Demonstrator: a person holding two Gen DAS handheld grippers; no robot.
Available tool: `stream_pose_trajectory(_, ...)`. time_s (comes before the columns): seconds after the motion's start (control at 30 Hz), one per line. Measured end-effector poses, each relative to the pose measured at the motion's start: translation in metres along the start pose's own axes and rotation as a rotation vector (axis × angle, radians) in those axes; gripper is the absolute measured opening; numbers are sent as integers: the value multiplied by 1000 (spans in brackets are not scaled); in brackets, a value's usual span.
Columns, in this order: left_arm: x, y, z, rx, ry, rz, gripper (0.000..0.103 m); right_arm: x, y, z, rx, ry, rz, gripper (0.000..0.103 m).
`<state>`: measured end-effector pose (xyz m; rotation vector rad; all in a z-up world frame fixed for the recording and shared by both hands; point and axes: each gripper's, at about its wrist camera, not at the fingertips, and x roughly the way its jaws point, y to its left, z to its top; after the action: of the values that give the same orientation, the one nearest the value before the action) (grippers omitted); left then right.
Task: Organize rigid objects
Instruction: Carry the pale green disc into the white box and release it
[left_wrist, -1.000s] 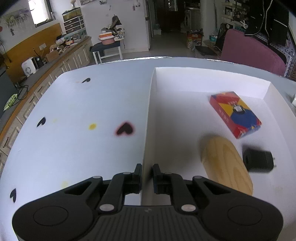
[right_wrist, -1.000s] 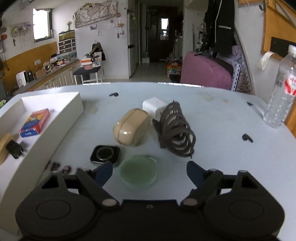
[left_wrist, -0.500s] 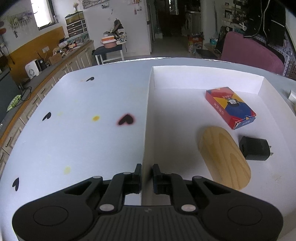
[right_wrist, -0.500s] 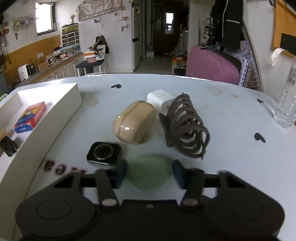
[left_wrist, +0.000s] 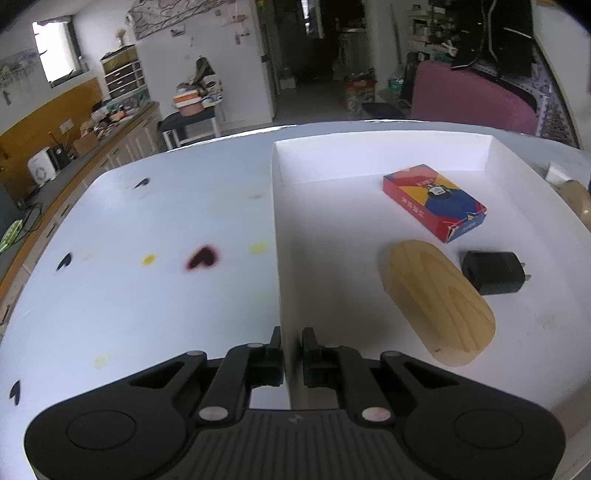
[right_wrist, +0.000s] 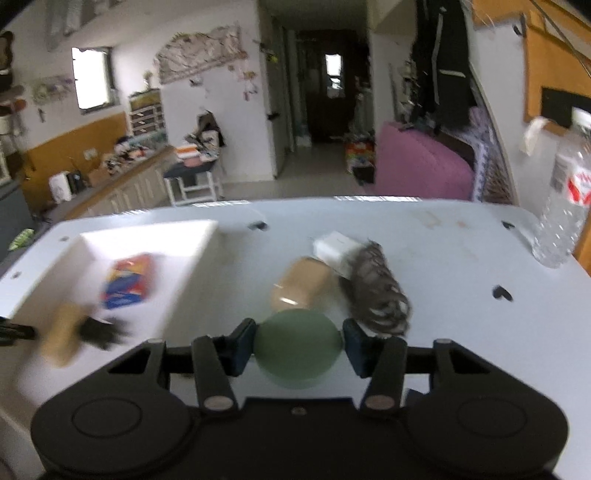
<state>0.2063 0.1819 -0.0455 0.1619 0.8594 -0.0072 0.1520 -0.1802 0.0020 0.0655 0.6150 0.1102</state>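
Observation:
My right gripper (right_wrist: 298, 345) is shut on a pale green round disc (right_wrist: 297, 349), lifted above the table. Below and beyond it lie a beige oval case (right_wrist: 301, 282), a white charger block (right_wrist: 336, 249) and a dark coiled hair clip (right_wrist: 376, 295). The white tray (right_wrist: 192, 280) stands to the left, blurred. My left gripper (left_wrist: 291, 356) is shut on the tray's left wall (left_wrist: 282, 258). Inside the tray lie a red and blue card box (left_wrist: 434, 203), a wooden oval block (left_wrist: 439, 306) and a black plug adapter (left_wrist: 493, 273).
A clear water bottle (right_wrist: 563, 199) stands at the table's far right edge. Small dark heart marks (left_wrist: 201, 257) and yellow dots dot the white table left of the tray. A pink sofa (right_wrist: 421, 166) and kitchen counters lie beyond the table.
The right gripper closed on the green disc and lifted it off the table; the watch has dropped out of its view. The left gripper kept its hold on the tray wall, shifting slightly.

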Motion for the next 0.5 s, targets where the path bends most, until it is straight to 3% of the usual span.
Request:
stream_pose_trajectory(0.23, 4, -13, 1, -4, -25, -28, 8, -10, 50, 10, -83, 4, 123, 53)
stream_pose_trajectory(0.33, 4, -10, 0, -26, -34, -73, 8, -3, 77, 8, -125, 44, 190, 53)
stream_pose_trajectory(0.5, 8, -6, -3, -50, -42, -87, 8, 17, 123, -5, -208, 129, 246, 53)
